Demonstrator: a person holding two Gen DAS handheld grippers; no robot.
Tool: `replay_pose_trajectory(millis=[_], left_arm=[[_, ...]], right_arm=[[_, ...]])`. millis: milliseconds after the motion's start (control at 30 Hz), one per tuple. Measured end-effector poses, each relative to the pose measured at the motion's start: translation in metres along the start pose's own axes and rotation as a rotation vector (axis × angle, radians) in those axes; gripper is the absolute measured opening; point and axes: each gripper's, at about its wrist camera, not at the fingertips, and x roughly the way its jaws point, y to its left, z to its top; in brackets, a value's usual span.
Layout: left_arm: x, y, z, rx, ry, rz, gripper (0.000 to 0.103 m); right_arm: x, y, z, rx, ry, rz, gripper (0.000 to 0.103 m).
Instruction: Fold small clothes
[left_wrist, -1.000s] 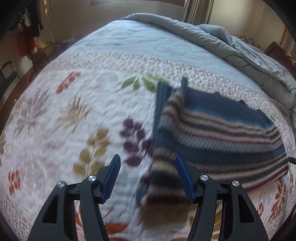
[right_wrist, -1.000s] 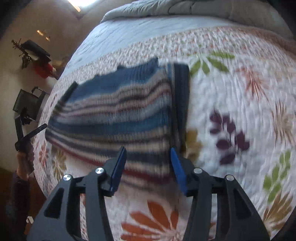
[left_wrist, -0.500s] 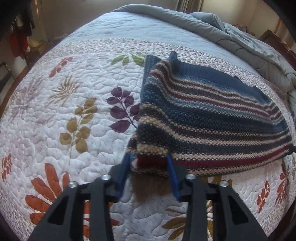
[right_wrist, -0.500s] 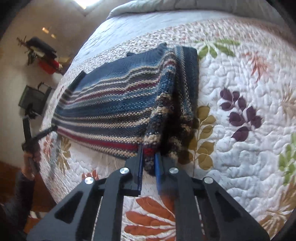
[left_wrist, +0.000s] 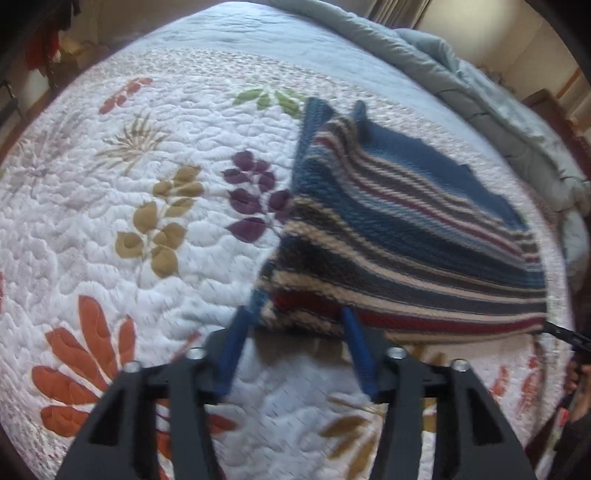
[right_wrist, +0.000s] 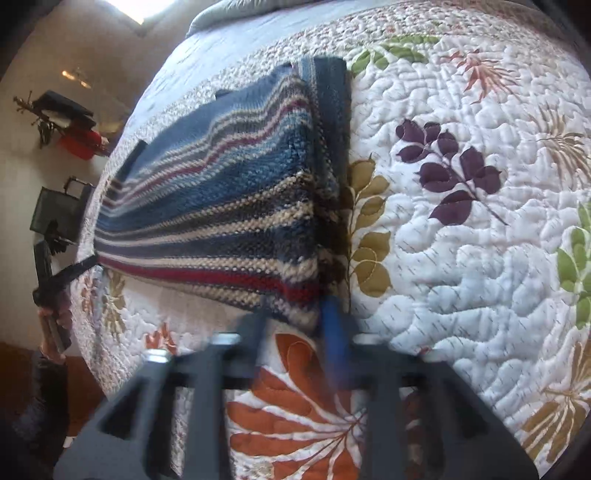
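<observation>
where quilted, ribbed striped knit (left_wrist: 406, 236)

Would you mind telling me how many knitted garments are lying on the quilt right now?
1. A striped knit sweater lies folded on the floral quilt, its near edge just ahead of both grippers; nothing else knitted shows, though folded layers could hide something.

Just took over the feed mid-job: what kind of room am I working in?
Most likely a bedroom: the striped knit sweater lies on a bed with a floral quilt, a grey comforter bunched at its far end, and curtains hang beyond.
</observation>
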Motion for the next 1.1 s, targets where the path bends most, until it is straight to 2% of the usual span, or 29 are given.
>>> replay_pose_trajectory(millis=[33, 67, 167, 233, 300, 400, 500, 533, 600, 633, 667, 700, 733, 767, 833, 933, 1100], left_arm=[[-0.001, 0.001, 0.001, -0.007, 0.007, -0.015, 0.068], [-0.001, 0.002, 0.001, -0.015, 0.016, -0.017, 0.077], [0.01, 0.007, 0.009, -0.058, 0.038, -0.023, 0.077], [0.026, 0.013, 0.016, -0.115, 0.084, -0.092, 0.077], [0.038, 0.019, 0.02, -0.168, 0.106, -0.113, 0.079], [0.042, 0.018, 0.025, -0.175, 0.106, -0.147, 0.079], [0.049, 0.016, 0.024, -0.193, 0.142, -0.238, 0.079], [0.051, 0.015, 0.024, -0.194, 0.153, -0.257, 0.079], [0.052, 0.013, 0.025, -0.181, 0.158, -0.243, 0.078], [0.055, 0.012, 0.027, -0.181, 0.159, -0.234, 0.077], [0.055, 0.011, 0.028, -0.188, 0.156, -0.217, 0.07], [0.055, 0.012, 0.03, -0.21, 0.15, -0.197, 0.056], [0.057, 0.012, 0.032, -0.236, 0.15, -0.206, 0.047], [0.059, 0.011, 0.032, -0.283, 0.158, -0.253, 0.036], [0.058, 0.007, 0.032, -0.316, 0.146, -0.239, 0.033], [0.045, -0.007, 0.028, -0.281, 0.097, -0.186, 0.03], [0.012, -0.019, 0.016, -0.279, 0.055, -0.207, 0.03]], right_arm=[[-0.005, 0.0, 0.001, -0.002, -0.014, 0.004, 0.065], [-0.009, 0.0, 0.004, -0.001, -0.024, 0.009, 0.065], [-0.01, -0.005, 0.013, 0.033, -0.024, 0.029, 0.065], [-0.001, -0.009, 0.018, 0.06, 0.001, 0.059, 0.065], [0.011, -0.016, 0.023, 0.098, 0.03, 0.092, 0.066], [0.029, -0.022, 0.027, 0.133, 0.067, 0.163, 0.066], [0.039, -0.021, 0.029, 0.145, 0.059, 0.207, 0.066], [0.038, -0.021, 0.029, 0.147, 0.054, 0.224, 0.066], [0.04, -0.018, 0.028, 0.146, 0.061, 0.278, 0.056], [0.043, -0.017, 0.028, 0.15, 0.069, 0.288, 0.051], [0.044, -0.016, 0.027, 0.153, 0.07, 0.277, 0.043], [0.045, -0.016, 0.026, 0.153, 0.069, 0.258, 0.038], [0.045, -0.015, 0.026, 0.161, 0.069, 0.262, 0.03], [0.044, -0.014, 0.026, 0.176, 0.066, 0.284, 0.027], [0.036, -0.009, 0.022, 0.158, 0.047, 0.263, 0.026], [0.015, -0.001, 0.016, 0.124, 0.015, 0.236, 0.024], [-0.021, 0.005, 0.001, 0.107, -0.015, 0.22, 0.023]])
